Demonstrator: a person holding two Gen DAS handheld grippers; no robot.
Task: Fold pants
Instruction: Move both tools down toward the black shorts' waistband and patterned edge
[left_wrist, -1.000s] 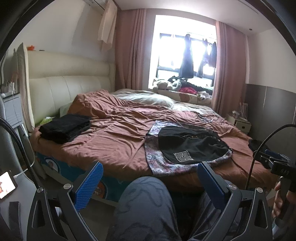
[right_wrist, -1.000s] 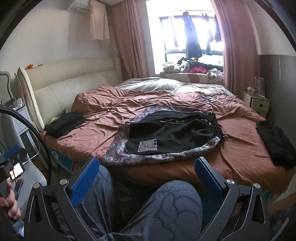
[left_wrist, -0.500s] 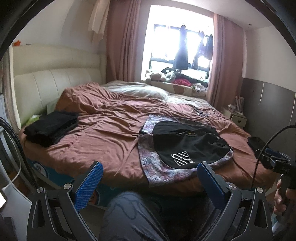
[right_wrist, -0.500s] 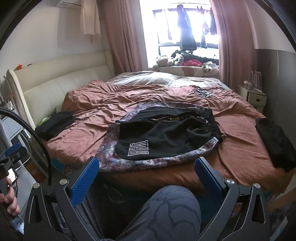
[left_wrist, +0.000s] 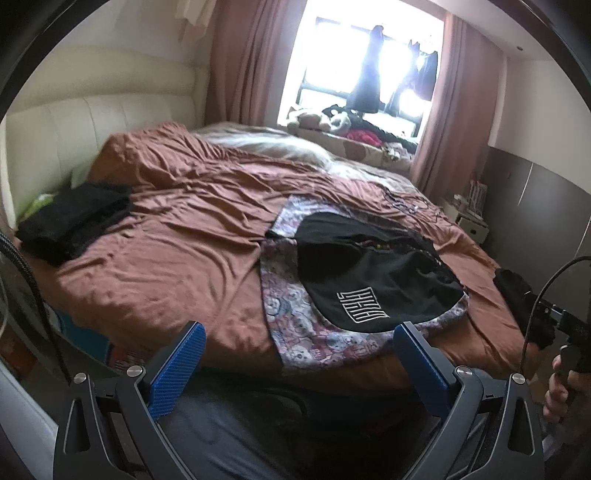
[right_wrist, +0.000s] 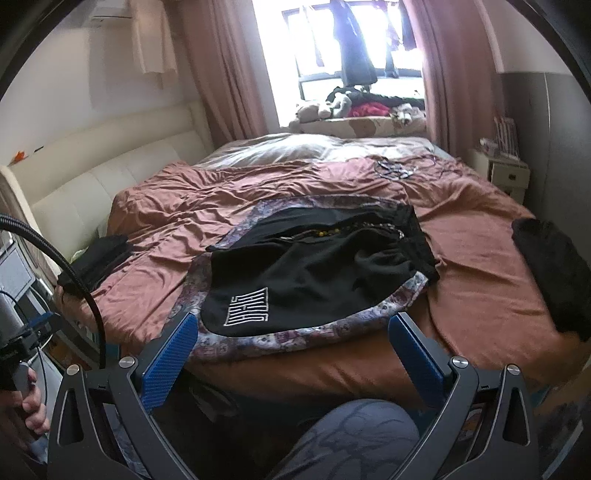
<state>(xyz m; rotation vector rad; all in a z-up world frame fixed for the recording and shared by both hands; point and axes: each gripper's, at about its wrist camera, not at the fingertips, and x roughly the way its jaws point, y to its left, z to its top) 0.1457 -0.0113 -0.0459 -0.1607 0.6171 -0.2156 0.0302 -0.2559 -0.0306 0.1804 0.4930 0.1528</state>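
Observation:
Black pants (left_wrist: 369, 269) with a white logo lie spread on a patterned cloth (left_wrist: 284, 299) near the front edge of the bed; they also show in the right wrist view (right_wrist: 306, 273), on the patterned cloth (right_wrist: 295, 339). My left gripper (left_wrist: 297, 358) is open and empty, in front of the bed edge, short of the cloth. My right gripper (right_wrist: 291, 349) is open and empty, just short of the cloth's front edge.
The bed has a rumpled brown cover (left_wrist: 177, 236). A stack of dark clothes (left_wrist: 74, 221) lies at its left, another dark garment (right_wrist: 554, 266) at its right. A cream headboard (left_wrist: 74, 125) is left, a nightstand (right_wrist: 506, 177) far right. My knee (right_wrist: 351, 439) is below.
Both grippers have moved forward and closer to the bed; the pants and cloth appear larger and nearer. Both stay open and empty.

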